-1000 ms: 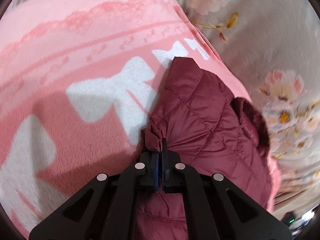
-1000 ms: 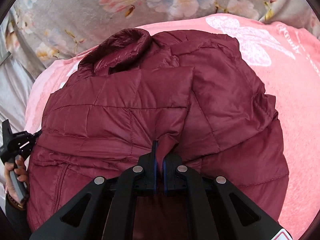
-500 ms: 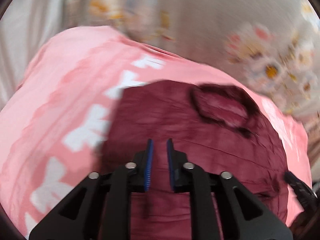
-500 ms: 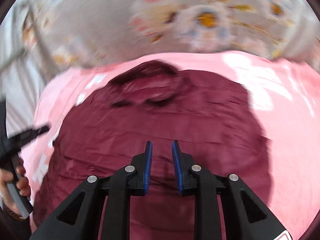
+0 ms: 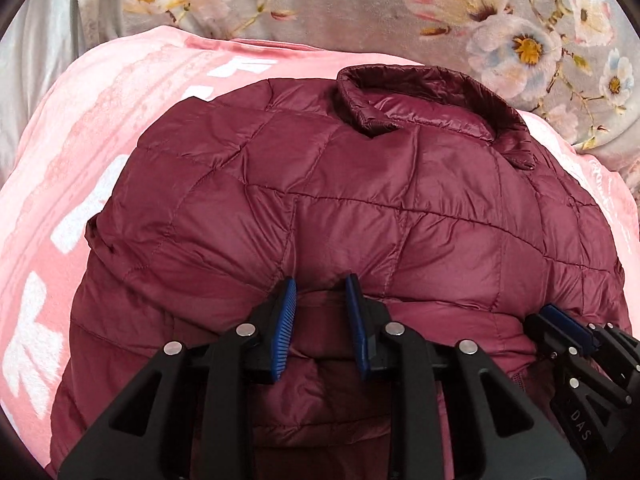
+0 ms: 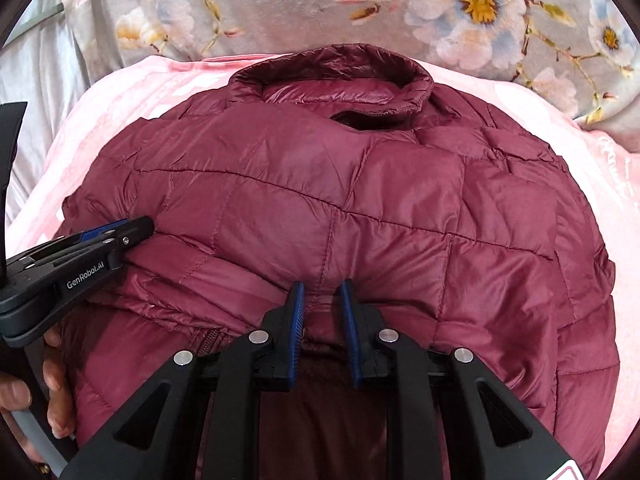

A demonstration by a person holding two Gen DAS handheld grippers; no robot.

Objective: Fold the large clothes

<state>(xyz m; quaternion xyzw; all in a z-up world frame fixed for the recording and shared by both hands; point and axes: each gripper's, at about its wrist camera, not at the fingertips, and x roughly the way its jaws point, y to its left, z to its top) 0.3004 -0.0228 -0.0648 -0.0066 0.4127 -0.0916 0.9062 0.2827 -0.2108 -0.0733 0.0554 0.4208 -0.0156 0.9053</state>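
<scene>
A maroon quilted puffer jacket lies on a pink blanket, collar at the far end, with both sleeves folded in over the body. It also fills the right wrist view. My left gripper is open, its blue pads at the near folded edge of the jacket, holding nothing. My right gripper is open at the same edge, further right, and empty. The right gripper's tip shows in the left wrist view; the left gripper shows in the right wrist view.
The pink blanket with white bows lies on a grey floral bedspread, which rises behind the collar. A hand holds the left gripper's handle at the lower left of the right wrist view.
Both grippers have let go of the sleeve fabric and opened. Both have drawn back to the jacket's near edge, and the sleeves now lie folded over the body.
</scene>
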